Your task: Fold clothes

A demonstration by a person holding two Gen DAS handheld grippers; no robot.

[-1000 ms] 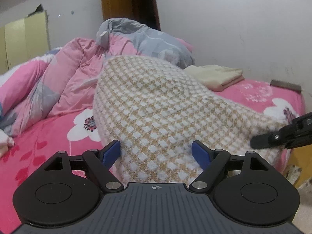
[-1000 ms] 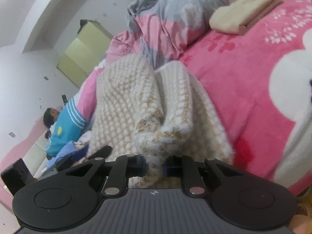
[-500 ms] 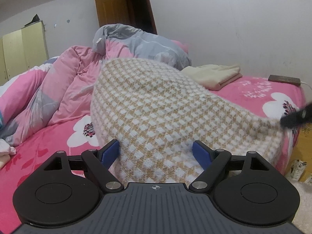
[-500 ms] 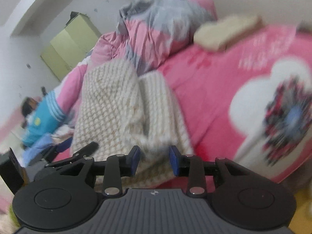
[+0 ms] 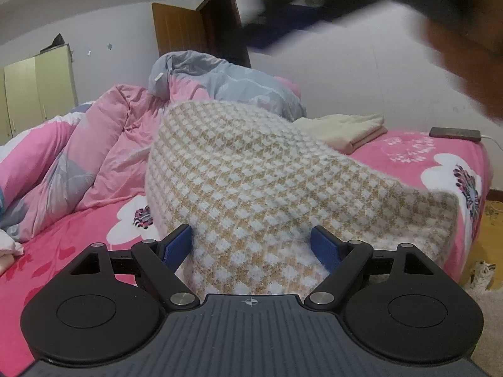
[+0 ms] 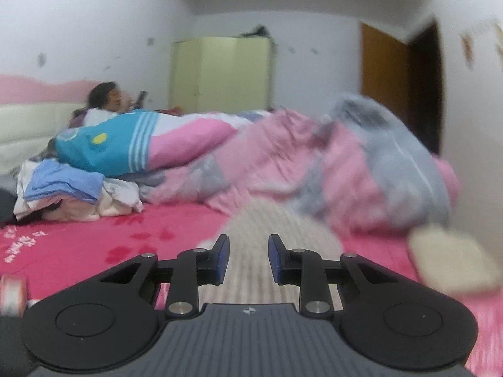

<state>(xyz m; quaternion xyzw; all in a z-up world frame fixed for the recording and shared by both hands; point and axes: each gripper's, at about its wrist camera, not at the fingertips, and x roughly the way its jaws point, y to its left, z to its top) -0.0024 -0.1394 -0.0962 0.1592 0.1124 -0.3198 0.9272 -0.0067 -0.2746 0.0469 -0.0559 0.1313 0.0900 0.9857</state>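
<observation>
A white-and-tan checked knit garment (image 5: 251,172) lies heaped on the pink flowered bed sheet (image 5: 78,235). My left gripper (image 5: 251,246) stands wide open low over its near edge, the knit lying between the blue pads. My right gripper (image 6: 248,257) is in the air above the bed, its jaws closing with nothing between them. The garment (image 6: 273,229) shows blurred below and beyond it. In the left wrist view the right gripper (image 5: 298,9) is a dark blur at the top, with the person's hand (image 5: 465,47) behind it.
A pink and grey duvet (image 5: 110,144) is bunched behind the garment. A folded cream cloth (image 5: 345,132) and a dark phone (image 5: 456,133) lie at the back right. A pile of clothes (image 6: 72,188) and a lying person (image 6: 107,100) are at the bed's head. The bed edge and floor (image 5: 490,220) are on the right.
The right gripper let go of the garment's corner, rolled level and rose away over the bed. The freed corner dropped onto the sheet. The left gripper stayed put.
</observation>
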